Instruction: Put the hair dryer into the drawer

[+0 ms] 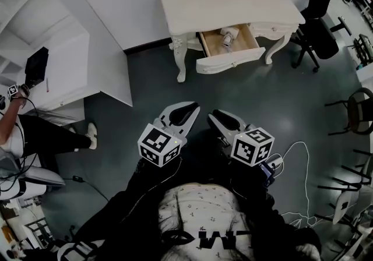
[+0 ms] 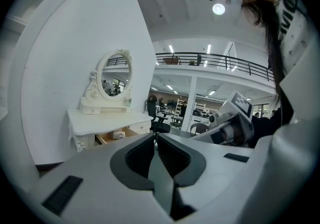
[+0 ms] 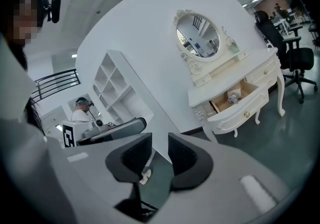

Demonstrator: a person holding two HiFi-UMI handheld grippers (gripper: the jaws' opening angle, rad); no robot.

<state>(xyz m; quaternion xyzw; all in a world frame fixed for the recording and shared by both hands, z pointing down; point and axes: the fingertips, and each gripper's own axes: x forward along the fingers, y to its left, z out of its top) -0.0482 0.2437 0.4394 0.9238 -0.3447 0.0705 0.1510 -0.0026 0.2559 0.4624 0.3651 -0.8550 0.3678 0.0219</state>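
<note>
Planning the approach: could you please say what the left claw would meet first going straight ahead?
Likely the open drawer; only floor lies before the left claw, though depth is unclear.

We wear a white top (image 1: pixel 201 204) sprinkled with small dark marks, with black lettering across it. Black sleeves (image 1: pixel 131 196) flank the top. Ahead of the top, the left gripper (image 1: pixel 189 108) and right gripper (image 1: pixel 214 115) are white shells with dark grey ribbed pads (image 2: pixel 140 155), each carrying a cube (image 1: pixel 158 145) of black-and-white square markers.
</note>
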